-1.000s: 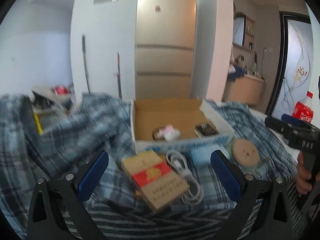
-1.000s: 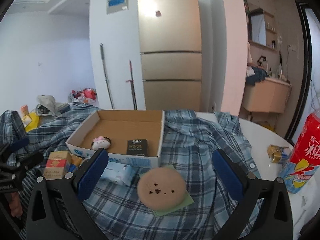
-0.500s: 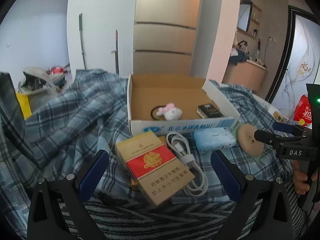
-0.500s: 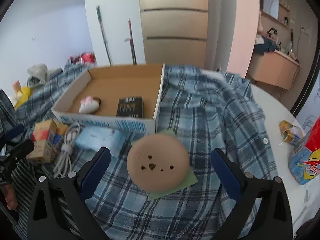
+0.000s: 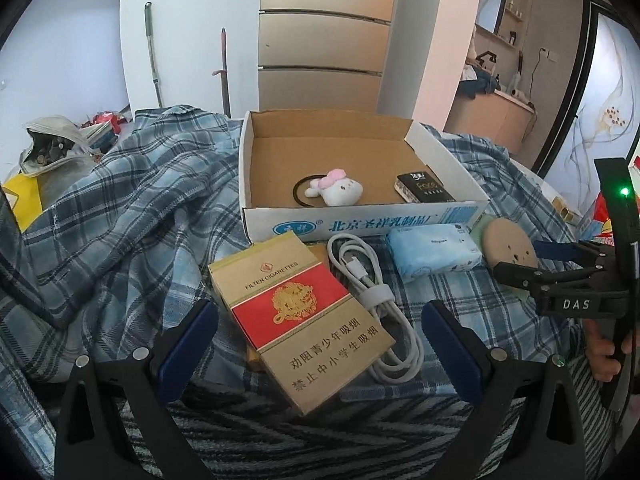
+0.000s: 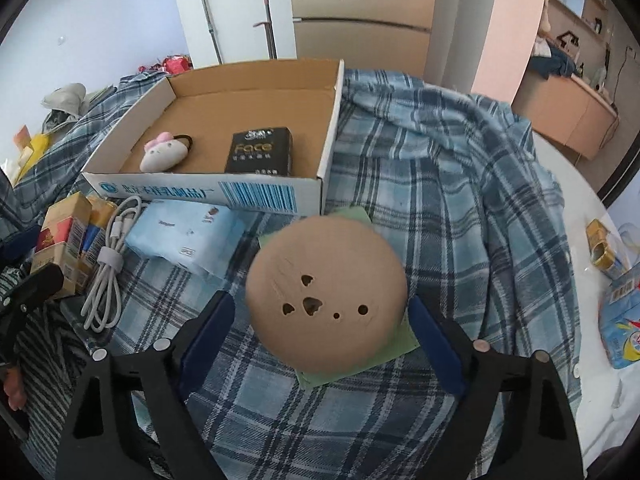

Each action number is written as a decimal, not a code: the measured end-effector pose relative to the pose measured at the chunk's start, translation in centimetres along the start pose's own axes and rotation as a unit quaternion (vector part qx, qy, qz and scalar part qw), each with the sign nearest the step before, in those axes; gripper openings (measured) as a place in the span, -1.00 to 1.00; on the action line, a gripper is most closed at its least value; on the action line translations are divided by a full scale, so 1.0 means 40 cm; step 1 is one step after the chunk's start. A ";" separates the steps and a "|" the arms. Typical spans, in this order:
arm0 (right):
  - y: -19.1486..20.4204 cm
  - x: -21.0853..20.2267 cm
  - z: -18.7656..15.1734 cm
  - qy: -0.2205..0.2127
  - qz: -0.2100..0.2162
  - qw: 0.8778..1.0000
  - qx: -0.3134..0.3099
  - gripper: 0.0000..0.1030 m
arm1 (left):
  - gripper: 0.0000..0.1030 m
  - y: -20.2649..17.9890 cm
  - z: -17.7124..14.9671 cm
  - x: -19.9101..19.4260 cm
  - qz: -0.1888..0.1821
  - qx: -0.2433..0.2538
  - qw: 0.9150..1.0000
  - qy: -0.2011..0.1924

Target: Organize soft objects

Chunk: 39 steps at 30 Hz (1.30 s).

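A round tan sponge pad (image 6: 326, 300) with a green backing lies on the plaid cloth; my right gripper (image 6: 320, 332) is open with its blue pads on either side of it. The sponge also shows in the left wrist view (image 5: 510, 244). A cardboard box (image 5: 360, 218) holds a plush hair tie (image 5: 338, 190) and a black tissue pack (image 5: 422, 188). A light blue tissue pack (image 5: 434, 250) lies in front of the box. My left gripper (image 5: 318, 340) is open over a cigarette carton (image 5: 300, 320).
A white cable (image 5: 372, 288) lies beside the carton. The plaid cloth (image 6: 440, 200) covers the table. A drink bottle label (image 6: 624, 320) and a small gold box (image 6: 604, 248) sit at the right edge. A fridge stands behind.
Both grippers have moved forward and down. The right one has closed in until the sponge sits between its open pads; the left one has neared the carton.
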State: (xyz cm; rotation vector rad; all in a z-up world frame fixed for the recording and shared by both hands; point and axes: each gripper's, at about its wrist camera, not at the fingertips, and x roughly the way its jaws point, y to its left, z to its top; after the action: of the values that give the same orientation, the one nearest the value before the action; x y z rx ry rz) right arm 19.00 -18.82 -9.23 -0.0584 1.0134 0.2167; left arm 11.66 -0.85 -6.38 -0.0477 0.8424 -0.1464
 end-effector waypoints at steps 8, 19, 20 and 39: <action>-0.004 0.009 0.003 0.010 -0.008 1.000 0.003 0.70 | 1.00 0.014 0.002 0.009 0.009 -0.013 1.000 0.009; 0.018 -0.017 -0.001 -0.018 -0.039 0.999 -0.016 0.46 | 0.54 0.035 0.002 0.013 0.015 -0.033 0.999 0.012; 0.020 -0.024 -0.002 -0.025 -0.040 0.999 -0.019 0.45 | 0.47 0.035 0.001 0.013 0.015 -0.034 0.999 0.012; 0.068 -0.141 -0.024 -0.151 -0.012 0.986 -0.067 0.45 | -0.54 0.019 -0.006 -0.035 -0.002 -0.015 1.000 -0.024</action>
State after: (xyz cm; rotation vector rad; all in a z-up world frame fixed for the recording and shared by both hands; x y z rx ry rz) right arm 14.77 -17.17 -4.83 -0.1548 0.6946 0.2623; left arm 10.66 0.11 -5.58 -0.0798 0.7958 -0.1353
